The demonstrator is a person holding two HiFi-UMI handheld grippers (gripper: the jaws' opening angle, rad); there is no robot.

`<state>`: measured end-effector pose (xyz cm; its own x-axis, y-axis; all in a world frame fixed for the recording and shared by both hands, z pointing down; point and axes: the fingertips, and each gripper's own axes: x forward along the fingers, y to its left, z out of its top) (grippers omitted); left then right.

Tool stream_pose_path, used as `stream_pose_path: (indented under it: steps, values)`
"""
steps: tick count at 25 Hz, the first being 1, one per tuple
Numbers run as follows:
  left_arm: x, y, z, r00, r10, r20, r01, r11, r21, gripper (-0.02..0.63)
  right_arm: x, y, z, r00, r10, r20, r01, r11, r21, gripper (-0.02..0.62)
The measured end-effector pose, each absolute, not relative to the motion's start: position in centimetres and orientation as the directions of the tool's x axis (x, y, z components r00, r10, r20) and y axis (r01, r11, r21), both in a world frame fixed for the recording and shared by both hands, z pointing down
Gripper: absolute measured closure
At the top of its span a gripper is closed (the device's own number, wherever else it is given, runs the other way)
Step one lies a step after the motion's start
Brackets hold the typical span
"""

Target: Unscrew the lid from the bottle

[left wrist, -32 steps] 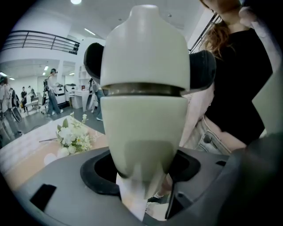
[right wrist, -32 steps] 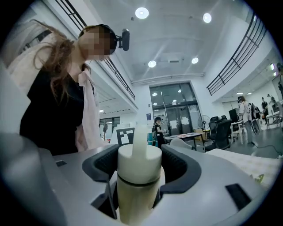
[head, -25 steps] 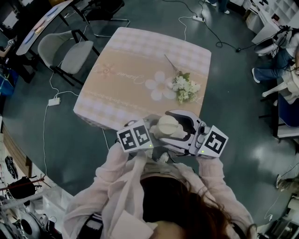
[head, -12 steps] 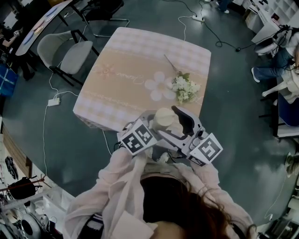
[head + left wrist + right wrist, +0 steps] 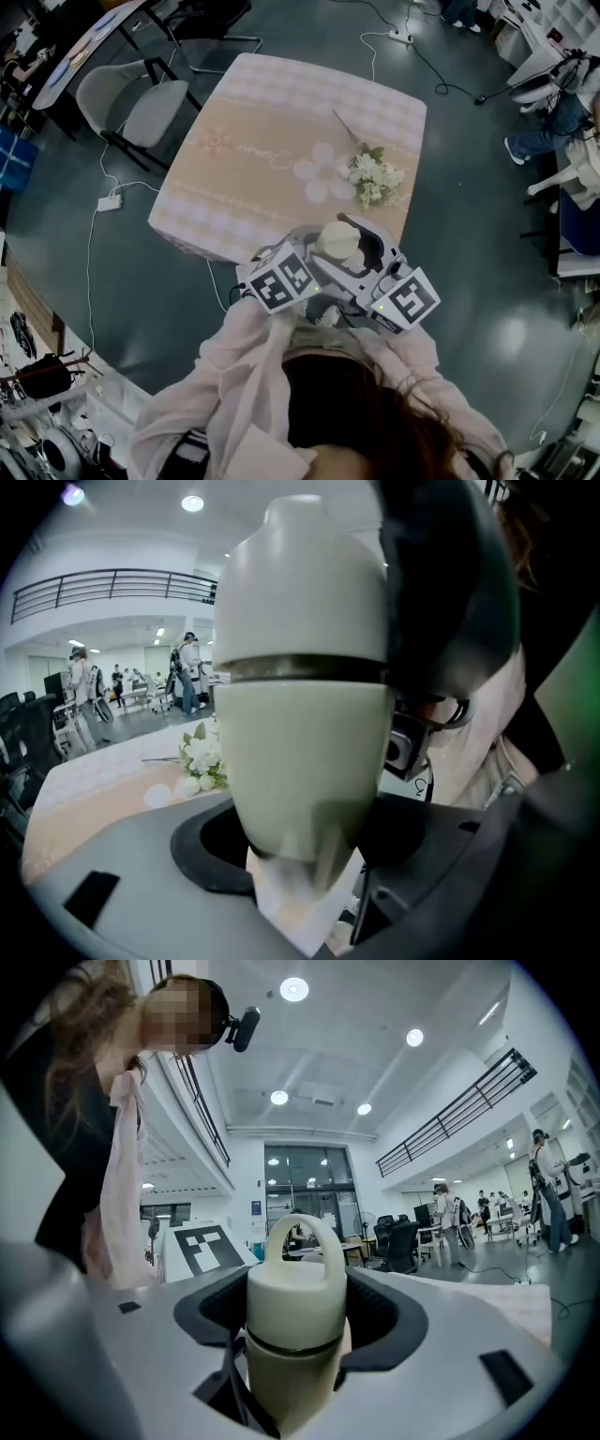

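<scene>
Pinches the bottle point(image 5: 298, 761) by its body in the left tool point(image 5: 305, 832), roughly upright, aloft beside the near edge of the surface point(image 5: 272, 112); has just been closing the right tool point(image 5: 295, 1335), crosswise to that long axis, round the lid point(image 5: 295, 1297) on top

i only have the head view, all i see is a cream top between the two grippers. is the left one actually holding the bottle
Observer: Yes. In the left gripper view the left gripper is clamped on the lower body of the cream bottle.
Operator: and the right one, is it on the lid
Observer: Its jaws have just been closing. The right gripper has the lid pressed between its pads, below the loop handle.
Operator: lid off yet
Observer: No. The dark ring between lid and body is thin and level, so the lid looks fully seated.
</scene>
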<state>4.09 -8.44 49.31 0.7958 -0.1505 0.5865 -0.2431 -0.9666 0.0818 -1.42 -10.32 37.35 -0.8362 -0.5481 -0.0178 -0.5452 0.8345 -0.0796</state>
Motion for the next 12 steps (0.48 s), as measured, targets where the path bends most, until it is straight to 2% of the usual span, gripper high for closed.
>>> stream_pose_path:
  steps: [4, 12]
  values:
    - [4.2, -7.8, 49.0, 0.814, -0.095, 0.572, -0.184, -0.978, 0.099, 0.29, -1.6, -9.7, 36.8, -0.873, -0.486, -0.033, -0.484, 0.873, -0.06, 0.285]
    - [4.3, -5.5, 48.0, 0.833, 0.088, 0.547, 0.024, -0.992, 0.124, 0.29, -2.2, -8.0, 35.4, -0.946, -0.315, -0.078, -0.31, 0.948, -0.071, 0.285]
